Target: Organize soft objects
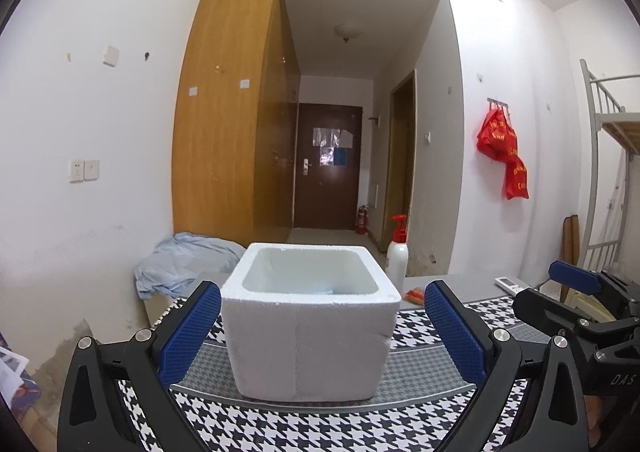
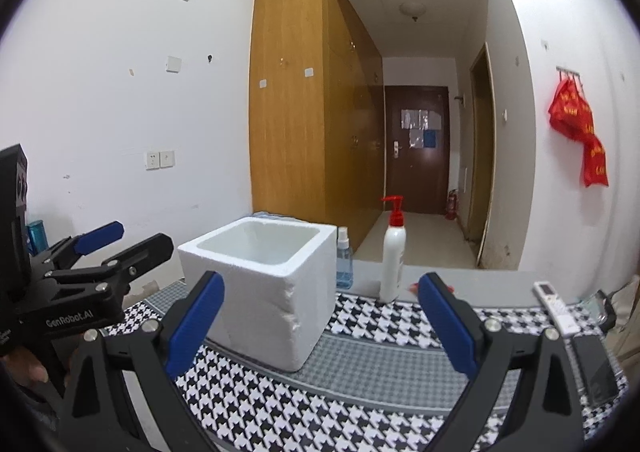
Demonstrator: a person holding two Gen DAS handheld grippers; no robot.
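Observation:
A white foam box (image 1: 310, 326) stands open-topped on the houndstooth mat (image 1: 288, 428). My left gripper (image 1: 322, 328) is open, its blue pads on either side of the box's front, with nothing held. Something pale blue shows low inside the box; I cannot tell what it is. In the right wrist view the foam box (image 2: 266, 288) sits to the left, and my right gripper (image 2: 320, 316) is open and empty over the mat (image 2: 360, 404). A small red-orange object (image 1: 414, 295) lies behind the box.
A white pump bottle (image 2: 394, 256) with a red top and a blue spray bottle (image 2: 344, 262) stand behind the box. A remote (image 2: 556, 306) and a dark phone (image 2: 596, 368) lie at the right. Crumpled light-blue cloth (image 1: 184, 262) sits far left.

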